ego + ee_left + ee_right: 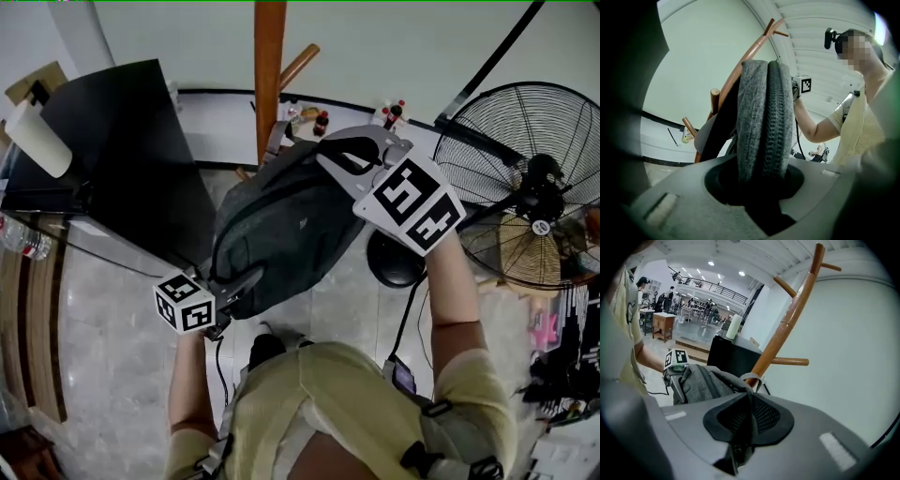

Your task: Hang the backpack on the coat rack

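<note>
left hand-held gripper (pixel 234 286): jaws nearly together, clamped on the zipped lower edge of the grey backpack (pixel 281 225) | backpack: held in the air between both grippers, just in front of the wooden coat rack (pixel 269 75), not yet hung on a peg | right hand-held gripper (pixel 342 161): pinched tight on a mesh-lined strap at the backpack's top

A pale, plain wall (pixel 422 47) meets a glossy grey tiled floor (pixel 103 319), with a black skirting strip (pixel 216 92) along the joint. A black counter (pixel 122 141) stands at the left, with a white paper roll (pixel 37 136) upright on it. A large black pedestal fan (pixel 530 178) stands at the right. Small bottles (pixel 322 122) sit at the wall's foot. Beyond, an open hall shows ceiling spotlights (pixel 711 263), a balcony railing (pixel 710 285) and a wooden desk (pixel 661 323).
</note>
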A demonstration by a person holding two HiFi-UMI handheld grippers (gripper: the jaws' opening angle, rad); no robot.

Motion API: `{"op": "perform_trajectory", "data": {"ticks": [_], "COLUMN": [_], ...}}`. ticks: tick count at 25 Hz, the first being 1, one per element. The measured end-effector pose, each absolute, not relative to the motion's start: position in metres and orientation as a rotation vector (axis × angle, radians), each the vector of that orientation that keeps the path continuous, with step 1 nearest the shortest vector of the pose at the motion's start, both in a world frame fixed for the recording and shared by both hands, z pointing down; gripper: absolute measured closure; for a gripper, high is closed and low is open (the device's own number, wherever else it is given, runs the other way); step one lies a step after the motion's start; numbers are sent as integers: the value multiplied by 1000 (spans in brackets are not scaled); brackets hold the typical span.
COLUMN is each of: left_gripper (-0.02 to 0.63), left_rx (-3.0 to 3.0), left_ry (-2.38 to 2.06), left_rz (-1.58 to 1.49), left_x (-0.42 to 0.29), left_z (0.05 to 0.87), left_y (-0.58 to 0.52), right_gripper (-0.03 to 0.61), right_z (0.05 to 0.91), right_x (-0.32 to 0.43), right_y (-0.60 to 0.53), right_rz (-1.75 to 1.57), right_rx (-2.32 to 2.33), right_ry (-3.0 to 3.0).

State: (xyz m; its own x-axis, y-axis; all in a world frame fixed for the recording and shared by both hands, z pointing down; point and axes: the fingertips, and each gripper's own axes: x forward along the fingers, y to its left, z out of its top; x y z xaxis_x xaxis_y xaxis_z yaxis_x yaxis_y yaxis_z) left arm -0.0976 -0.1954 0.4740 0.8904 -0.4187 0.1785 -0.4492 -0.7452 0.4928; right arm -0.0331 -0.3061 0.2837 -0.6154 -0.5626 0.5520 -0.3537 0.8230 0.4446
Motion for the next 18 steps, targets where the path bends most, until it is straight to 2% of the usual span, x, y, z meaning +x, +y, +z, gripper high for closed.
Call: {"op": "perform_trajectory", "data": {"ticks": [18], "left_gripper": [491], "left_rx": [2626], "left_ry": [-696], "left_rz": [-2], "left_x": [-90], "left_z": [502], "left_y": [-224], "right_gripper": [534], "right_z": [289], "right_x": [-33], "right_y": [-302], "right_rz": [-289], "right_rx": [655], "right_ry": [-2303]}}
